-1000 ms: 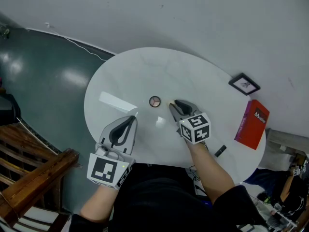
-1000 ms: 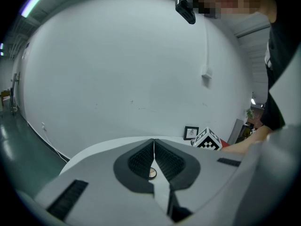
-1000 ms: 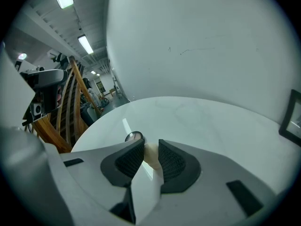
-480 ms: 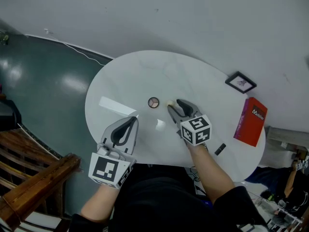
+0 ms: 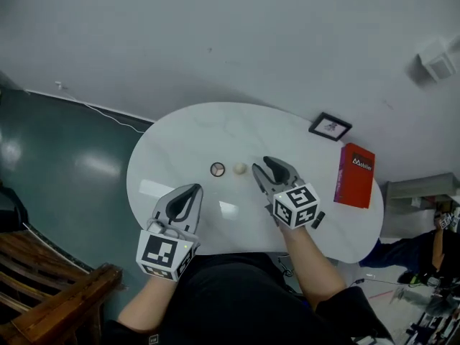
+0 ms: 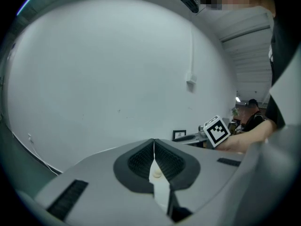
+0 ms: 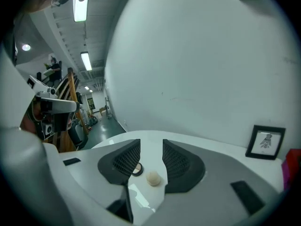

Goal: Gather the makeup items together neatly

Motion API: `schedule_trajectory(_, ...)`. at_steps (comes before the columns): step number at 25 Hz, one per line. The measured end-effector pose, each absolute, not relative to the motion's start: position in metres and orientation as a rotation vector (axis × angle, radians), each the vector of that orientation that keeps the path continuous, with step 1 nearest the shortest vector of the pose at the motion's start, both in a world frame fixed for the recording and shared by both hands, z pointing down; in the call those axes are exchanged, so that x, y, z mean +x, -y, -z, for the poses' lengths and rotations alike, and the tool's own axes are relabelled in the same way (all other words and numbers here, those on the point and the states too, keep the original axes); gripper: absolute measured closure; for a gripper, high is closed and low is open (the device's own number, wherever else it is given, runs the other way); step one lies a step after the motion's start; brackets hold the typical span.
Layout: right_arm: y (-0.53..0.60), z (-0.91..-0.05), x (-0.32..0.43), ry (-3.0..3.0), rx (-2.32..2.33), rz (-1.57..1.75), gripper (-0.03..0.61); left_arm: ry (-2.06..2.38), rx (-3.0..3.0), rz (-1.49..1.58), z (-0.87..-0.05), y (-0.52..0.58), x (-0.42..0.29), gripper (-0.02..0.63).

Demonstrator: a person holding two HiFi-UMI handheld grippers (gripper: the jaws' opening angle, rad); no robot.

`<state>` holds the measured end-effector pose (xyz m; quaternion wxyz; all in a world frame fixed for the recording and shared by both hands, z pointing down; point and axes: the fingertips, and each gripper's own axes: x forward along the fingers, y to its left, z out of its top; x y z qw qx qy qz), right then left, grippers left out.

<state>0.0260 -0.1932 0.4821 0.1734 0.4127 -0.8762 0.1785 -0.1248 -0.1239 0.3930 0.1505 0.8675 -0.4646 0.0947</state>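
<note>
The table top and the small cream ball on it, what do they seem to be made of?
Table top: polished marble or a marble-look slab; white with faint grey veins, and it mirrors the lights. Cream ball: matte, no shine, perhaps foam sponge; too small to be sure.

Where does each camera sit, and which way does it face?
Head view: on the person's head, facing steeply down at the table; shows both forearms, left claw, right claw.
Left gripper view: on the left claw, facing the wall along shut jaws; shows the right hand.
Right gripper view: on the right claw, facing the wall along just-opened, empty jaws.
Shared by all: cream ball, picture frame.
</note>
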Motion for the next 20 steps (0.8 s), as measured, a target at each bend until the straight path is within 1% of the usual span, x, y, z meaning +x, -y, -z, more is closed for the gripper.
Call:
schedule_trajectory(3,0.179,-0.446,0.035,2.508,1.285,-0.406,0.434,1.267,2.54,-0.268,-0.389,0.123,-0.122,0.598)
schedule_trajectory(6,0.16,-0.417,0.05,2.509,1.382,-0.313,0.466,1.195,2.611,-0.257,-0.381,0.126,-0.108,0.599)
schedule_trajectory(10,0.134,-0.395,0.084,2.482,1.508,-0.303,0.488,1.102,2.694,-0.252,-0.369,0.129,-0.079,0.6)
schedule_trajectory(15,0.11,-0.376,0.146,2.461,1.634,-0.283,0.517,1.014,2.751,-0.262,-0.363,0.124,-0.02,0.598)
schedule_trajectory(20,0.087,-0.368,0.234,2.455,1.746,-0.255,0.532,0.992,2.765,-0.306,-0.37,0.109,0.061,0.598)
